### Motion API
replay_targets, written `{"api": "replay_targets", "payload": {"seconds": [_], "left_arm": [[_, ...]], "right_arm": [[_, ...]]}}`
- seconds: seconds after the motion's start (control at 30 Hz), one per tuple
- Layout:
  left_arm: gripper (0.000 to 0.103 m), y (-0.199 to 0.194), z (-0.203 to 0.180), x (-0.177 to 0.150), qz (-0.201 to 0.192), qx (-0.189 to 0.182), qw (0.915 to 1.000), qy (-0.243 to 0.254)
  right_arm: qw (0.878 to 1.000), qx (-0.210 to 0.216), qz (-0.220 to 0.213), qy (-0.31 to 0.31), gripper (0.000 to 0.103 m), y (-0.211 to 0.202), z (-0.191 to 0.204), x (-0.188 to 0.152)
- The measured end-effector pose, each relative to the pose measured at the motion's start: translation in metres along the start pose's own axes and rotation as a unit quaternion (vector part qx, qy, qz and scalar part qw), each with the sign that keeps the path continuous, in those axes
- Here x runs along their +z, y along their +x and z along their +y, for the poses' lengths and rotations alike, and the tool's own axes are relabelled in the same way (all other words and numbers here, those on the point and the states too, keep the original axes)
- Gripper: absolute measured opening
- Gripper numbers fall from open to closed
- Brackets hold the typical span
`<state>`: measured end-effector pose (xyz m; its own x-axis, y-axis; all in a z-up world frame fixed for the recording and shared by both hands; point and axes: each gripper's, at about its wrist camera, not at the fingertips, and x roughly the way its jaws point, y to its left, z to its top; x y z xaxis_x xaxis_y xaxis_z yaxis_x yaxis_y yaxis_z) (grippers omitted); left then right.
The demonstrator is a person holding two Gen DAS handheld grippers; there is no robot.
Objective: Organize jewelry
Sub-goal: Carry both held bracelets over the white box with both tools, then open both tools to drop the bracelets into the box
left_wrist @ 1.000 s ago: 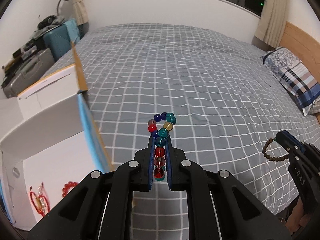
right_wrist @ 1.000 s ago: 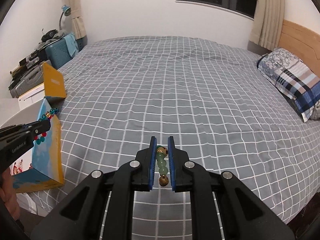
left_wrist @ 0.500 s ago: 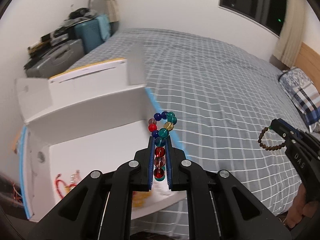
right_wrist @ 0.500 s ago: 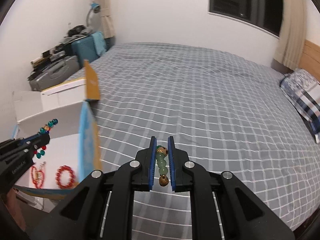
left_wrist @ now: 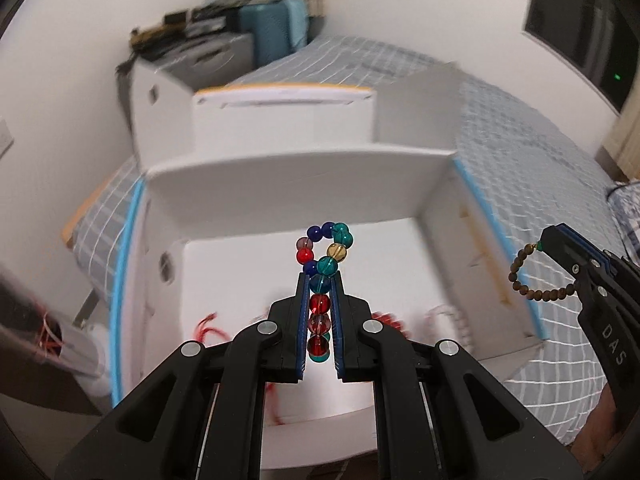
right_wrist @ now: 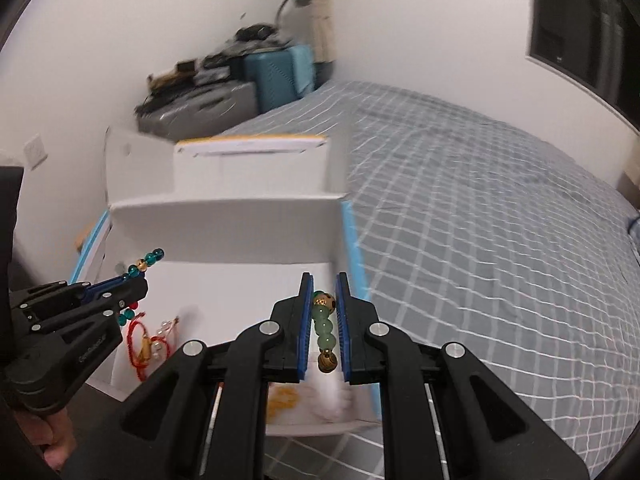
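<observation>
Off to the left gripper's far left, past the box's blue-edged side, a blurred dark shape with red strands sits low by the floor; what it is cannot be told. The left gripper is pinched tight on a multicoloured glass bead bracelet, several red and teal beads caught between the blue pads, the rest curling in a small loop above the fingertips. It hangs over the open white cardboard box, whose raised flaps stand beyond the fingertips. On the box floor below and just left of this gripper lies a red cord bracelet, and to its right a red bead bracelet beside a pale, blurred piece.

Further right, over the box's right wall, the right gripper is clamped on a bracelet of pale green beads with a gold bead near the tips and a brown one at the rear; from the left wrist view the same bracelet shows as a drooping arc of small brown wooden beads hanging from that gripper's tip. Below and left of the right gripper lies the red cord piece with pearly beads. To its right spreads the grey checked bedspread. Behind the box stand a grey case and a teal suitcase.
</observation>
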<state>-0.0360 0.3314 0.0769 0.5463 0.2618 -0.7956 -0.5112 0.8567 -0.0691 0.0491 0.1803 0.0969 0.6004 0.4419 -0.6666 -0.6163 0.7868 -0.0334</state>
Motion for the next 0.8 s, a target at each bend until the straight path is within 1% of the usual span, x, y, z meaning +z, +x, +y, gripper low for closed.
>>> {"api": "replay_targets", "payload": {"seconds": [0.1,0.2,0.33,0.4,0.63,0.67,0.7,0.8], "left_arm": [[0.009,0.017,0.024,-0.005,0.032,0.002,0.9993,-0.02],[0.009,0.029,0.04,-0.011,0.053,0.007,0.998,-0.034],[0.009,0.044,0.051,-0.016,0.074,0.014,0.9965,-0.034],[0.009,0.05,0.053,-0.018,0.084,0.015,0.9958,-0.034],[0.01,0.057,0.055,-0.02,0.092,0.023,0.995,-0.033],[0.012,0.057,0.054,-0.021,0.09,0.027,0.9951,-0.03],[0.013,0.056,0.054,-0.02,0.088,0.028,0.9953,-0.029],[0.014,0.056,0.055,-0.015,0.084,0.038,0.9954,-0.028]], "right_arm": [[0.999,0.014,0.031,-0.011,0.011,0.021,0.021,-0.001],[0.997,0.017,0.069,-0.013,0.011,0.042,0.036,-0.004],[0.994,0.014,0.109,-0.022,0.011,0.068,0.051,-0.011],[0.993,0.012,0.118,-0.019,0.011,0.077,0.054,-0.014],[0.991,0.015,0.13,-0.014,0.011,0.088,0.053,-0.023],[0.991,0.014,0.131,-0.013,0.014,0.089,0.053,-0.024],[0.991,0.016,0.131,-0.012,0.021,0.09,0.054,-0.025],[0.991,0.019,0.129,-0.006,0.033,0.09,0.05,-0.024]]}}
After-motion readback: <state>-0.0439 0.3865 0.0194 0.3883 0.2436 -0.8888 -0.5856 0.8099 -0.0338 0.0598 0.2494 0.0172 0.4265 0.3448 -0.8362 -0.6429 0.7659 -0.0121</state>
